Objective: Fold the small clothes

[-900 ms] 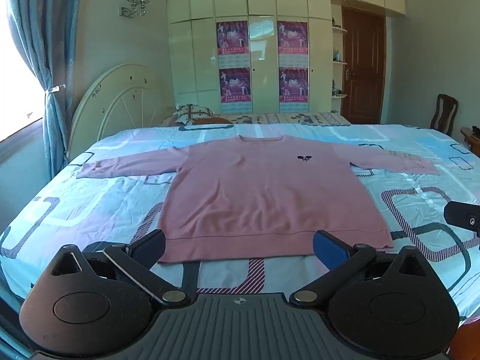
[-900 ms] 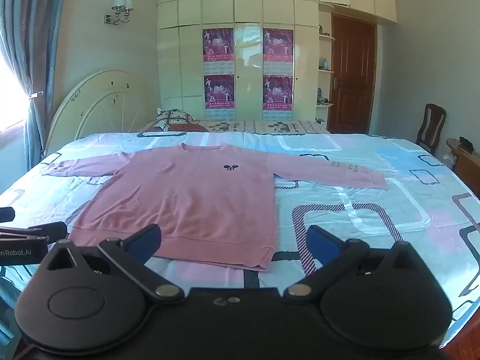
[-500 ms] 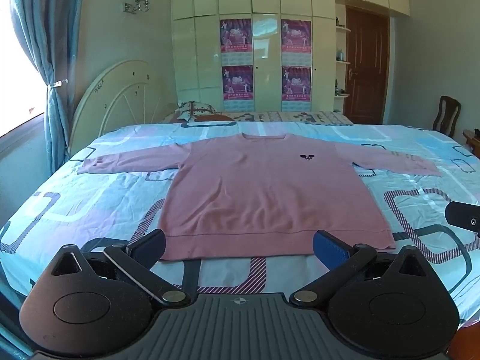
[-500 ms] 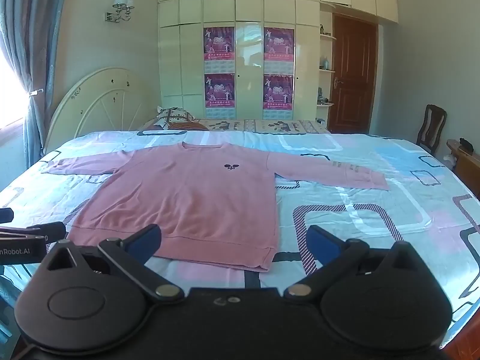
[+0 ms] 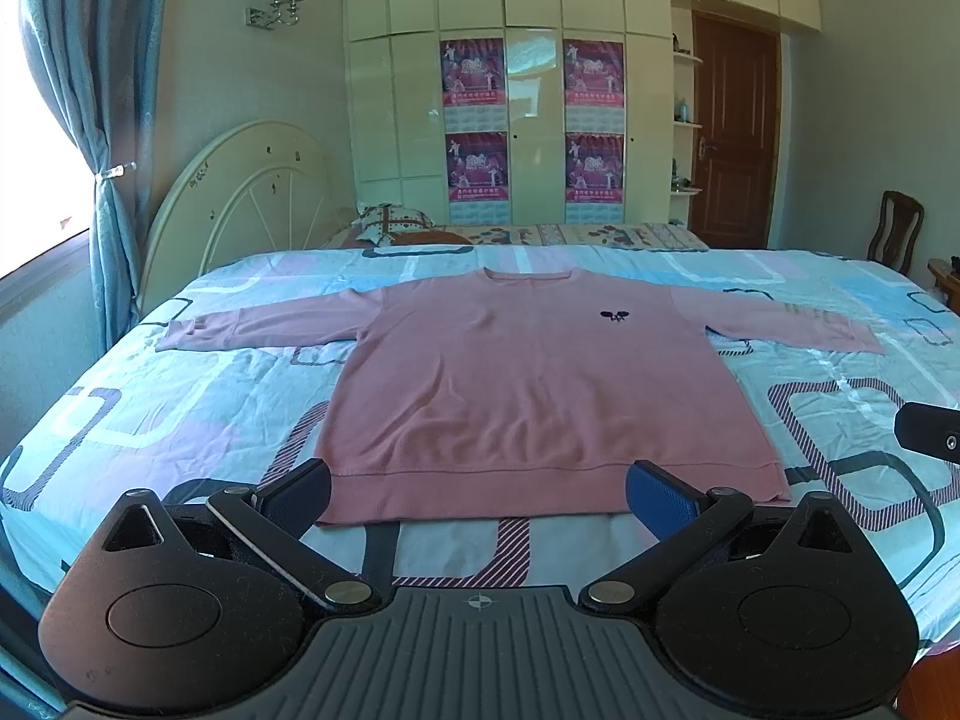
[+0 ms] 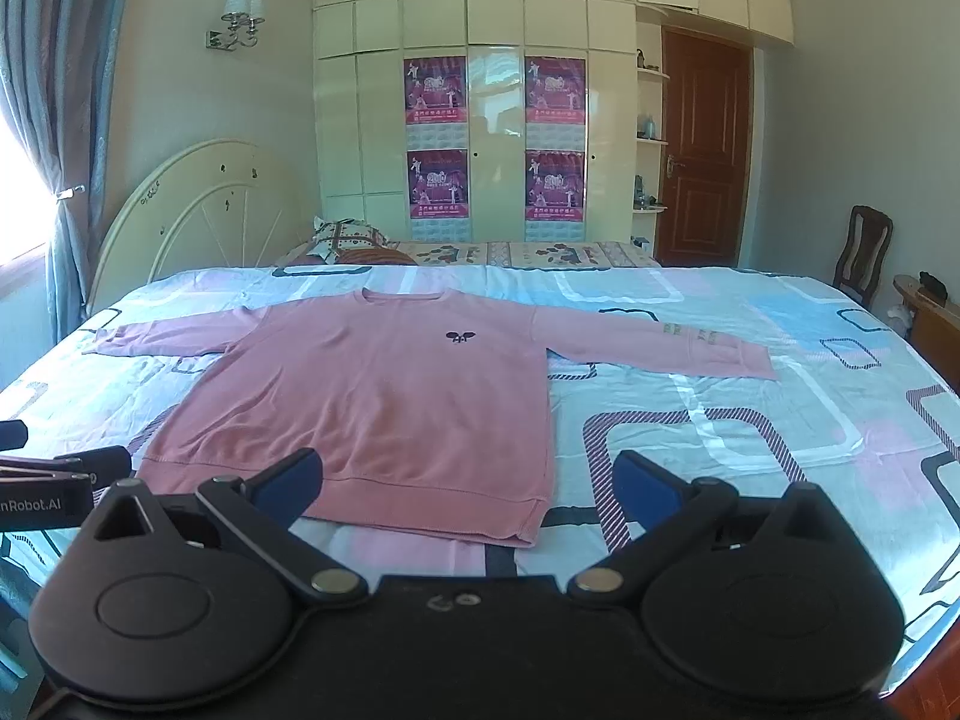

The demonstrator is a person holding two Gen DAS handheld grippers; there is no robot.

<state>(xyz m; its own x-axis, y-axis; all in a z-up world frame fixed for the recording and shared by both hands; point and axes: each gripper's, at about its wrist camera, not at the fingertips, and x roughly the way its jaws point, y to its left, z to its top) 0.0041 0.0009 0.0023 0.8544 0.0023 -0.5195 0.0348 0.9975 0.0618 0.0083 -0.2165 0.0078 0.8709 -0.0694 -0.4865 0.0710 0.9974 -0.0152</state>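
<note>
A pink long-sleeved sweater (image 5: 528,384) lies flat, front up, on the bed, sleeves spread to both sides; it also shows in the right wrist view (image 6: 384,396). A small black logo (image 5: 613,315) sits on its chest. My left gripper (image 5: 480,495) is open and empty, held just before the sweater's hem. My right gripper (image 6: 468,486) is open and empty, near the hem's right corner (image 6: 528,531). The right gripper's edge shows in the left wrist view (image 5: 927,438); the left gripper's edge shows in the right wrist view (image 6: 60,474).
The bed has a patterned blue, pink and white sheet (image 5: 180,408). A cream headboard (image 5: 240,204) stands at the left, with a pillow (image 5: 393,222) beside it. A wardrobe (image 5: 528,108), a brown door (image 5: 732,138) and a chair (image 5: 894,234) stand beyond.
Both views have lifted slightly, so the sweater sits a little lower in frame. The sweater has not moved and both grippers stay open.
</note>
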